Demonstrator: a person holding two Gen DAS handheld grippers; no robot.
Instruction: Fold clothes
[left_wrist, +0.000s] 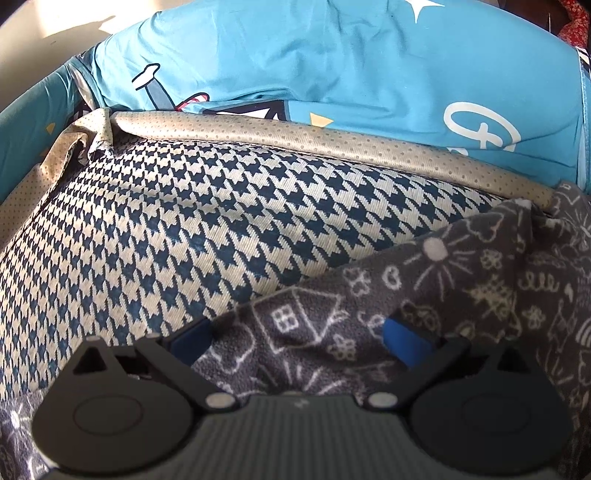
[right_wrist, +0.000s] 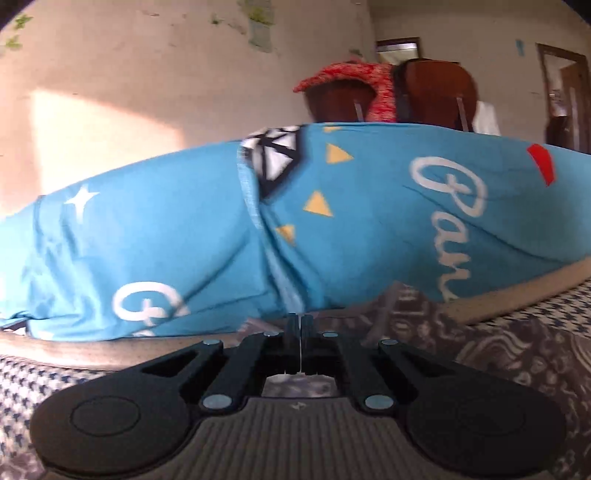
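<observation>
1. Grey garment (left_wrist: 424, 280) with white doodle print lay crumpled across the lower right of the left wrist view, draped over houndstooth fabric (left_wrist: 177, 229).
2. Left tool (left_wrist: 297, 338) sat low in the frame, blue fingertips (left_wrist: 404, 341) spread wide, pressed down into the grey cloth with a bunched fold rising between them; not closed on it.
3. Houndstooth surface, navy and cream, filled the middle and left of that view, edged along its top by a beige dotted border (left_wrist: 332, 142).
4. Blue printed cloth (left_wrist: 332, 59) with white stars, yellow triangles and white script lay beyond the beige border, across the upper part of the frame.
5. Right tool (right_wrist: 300, 328) appeared at lower centre of the right wrist view, black fingers drawn together with only a thin slit between them.
6. Could not tell for certain whether cloth was pinched there: a pale thin edge showed in the slit, and the grey garment (right_wrist: 480, 332) lay blurred just under and to the right of the tips.
7. Blue printed cloth (right_wrist: 147, 229) spanned the middle of the right wrist view, with houndstooth fabric (right_wrist: 40, 373) at lower left.
8. Brown wooden furniture (right_wrist: 436, 92) stood at upper right behind the blue cloth, with a red knitted item (right_wrist: 358, 77) draped over it, against a sunlit wall (right_wrist: 129, 81).
</observation>
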